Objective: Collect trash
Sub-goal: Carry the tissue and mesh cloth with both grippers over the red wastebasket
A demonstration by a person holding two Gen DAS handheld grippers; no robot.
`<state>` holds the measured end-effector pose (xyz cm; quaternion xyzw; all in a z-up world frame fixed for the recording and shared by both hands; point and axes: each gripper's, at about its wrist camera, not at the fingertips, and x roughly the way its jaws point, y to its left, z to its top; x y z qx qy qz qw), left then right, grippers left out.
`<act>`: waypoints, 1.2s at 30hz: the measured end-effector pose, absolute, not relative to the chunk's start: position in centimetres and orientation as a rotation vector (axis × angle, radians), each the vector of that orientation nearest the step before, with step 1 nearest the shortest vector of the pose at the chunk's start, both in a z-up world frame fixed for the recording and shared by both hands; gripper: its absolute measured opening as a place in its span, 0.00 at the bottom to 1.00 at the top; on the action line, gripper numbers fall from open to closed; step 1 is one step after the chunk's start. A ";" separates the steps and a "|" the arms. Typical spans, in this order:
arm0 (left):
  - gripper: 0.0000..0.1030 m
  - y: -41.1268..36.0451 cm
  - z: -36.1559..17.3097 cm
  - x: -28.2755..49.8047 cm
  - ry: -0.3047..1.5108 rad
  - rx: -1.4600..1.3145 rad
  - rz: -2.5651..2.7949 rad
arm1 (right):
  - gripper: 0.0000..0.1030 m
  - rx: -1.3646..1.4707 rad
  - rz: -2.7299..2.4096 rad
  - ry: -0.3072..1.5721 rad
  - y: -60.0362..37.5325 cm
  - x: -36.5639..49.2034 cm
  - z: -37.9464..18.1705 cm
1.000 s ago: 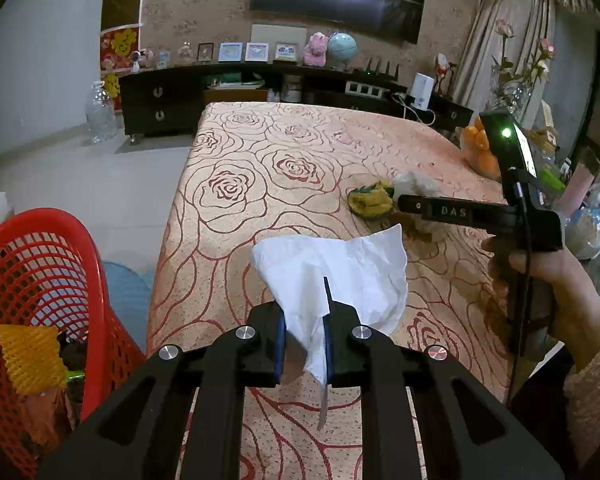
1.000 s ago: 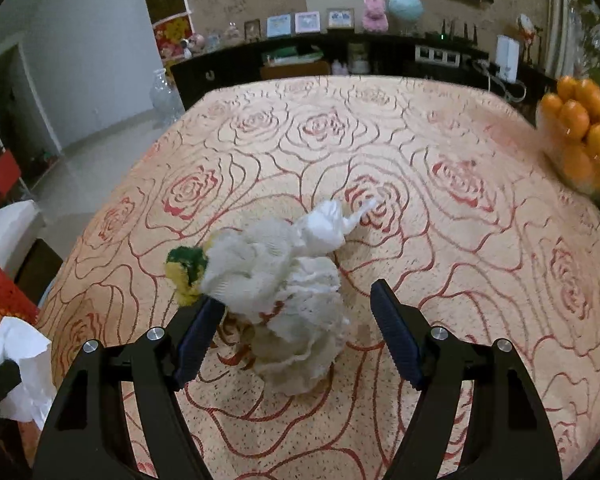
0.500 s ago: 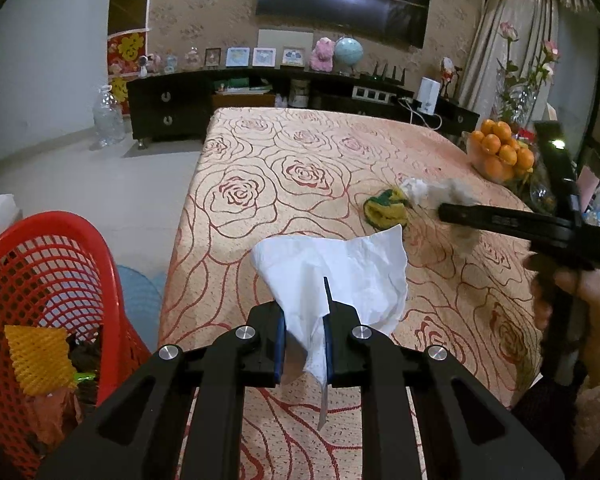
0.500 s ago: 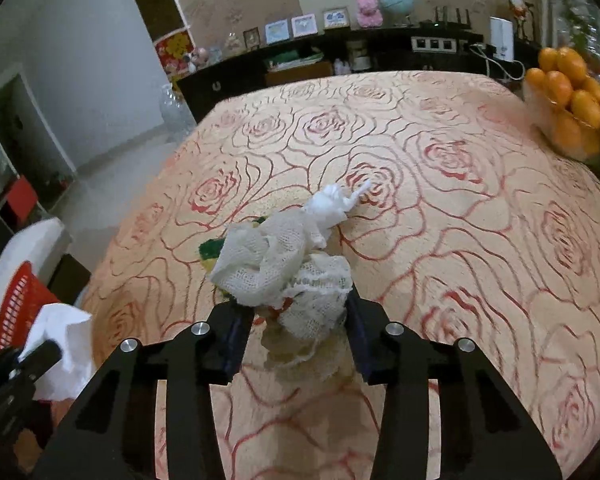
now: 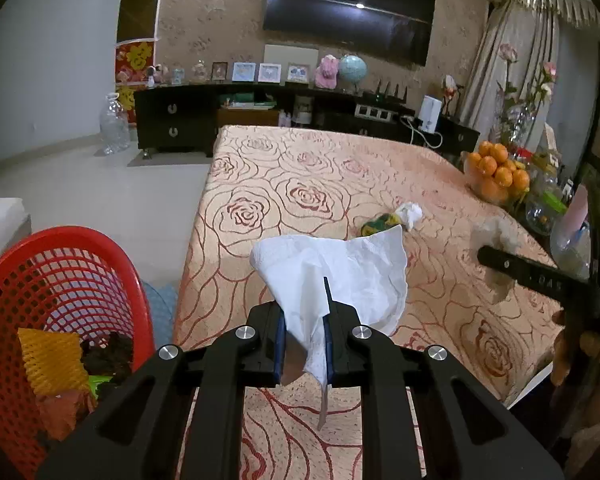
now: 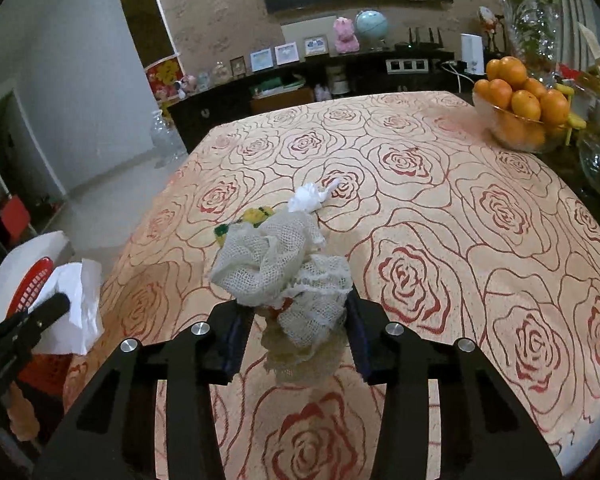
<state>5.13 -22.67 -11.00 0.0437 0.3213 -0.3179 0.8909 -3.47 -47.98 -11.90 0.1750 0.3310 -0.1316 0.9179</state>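
My left gripper (image 5: 303, 344) is shut on a white paper tissue (image 5: 340, 272) and holds it above the table's near left corner. A red mesh basket (image 5: 60, 280) with trash in it stands on the floor to its left. My right gripper (image 6: 296, 336) is shut on a wad of white foam fruit netting (image 6: 284, 272), lifted above the rose-patterned tablecloth (image 6: 460, 220). On the cloth beyond lie a small crumpled white tissue (image 6: 306, 197) and a yellow-green scrap (image 6: 252, 218); both also show in the left wrist view, the tissue (image 5: 410, 213) and the scrap (image 5: 376, 222).
A glass bowl of oranges (image 6: 520, 108) stands at the table's far right, with glassware and vases beside it. A dark sideboard (image 5: 260, 120) with photo frames lines the far wall. A white seat (image 5: 0, 224) is beside the basket.
My right gripper has shut on the netting and lifted it off the cloth, back toward the table's near edge. My left gripper still holds the tissue and has drawn back slightly.
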 end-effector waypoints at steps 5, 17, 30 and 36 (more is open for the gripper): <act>0.13 -21.9 -9.4 4.7 0.633 0.076 -0.654 | 0.40 0.327 -0.263 0.655 -46.4 -4.2 -10.6; 0.13 -19.6 -6.5 4.1 0.586 0.046 -0.609 | 0.40 0.291 -0.228 0.629 -43.1 -5.0 -8.2; 0.13 -15.7 -4.2 4.5 0.538 0.020 -0.539 | 0.40 0.244 -0.181 0.614 -40.0 -4.7 -6.4; 0.13 -13.8 -3.9 5.0 0.533 0.018 -0.488 | 0.40 0.211 -0.145 0.619 -37.9 -3.9 -5.9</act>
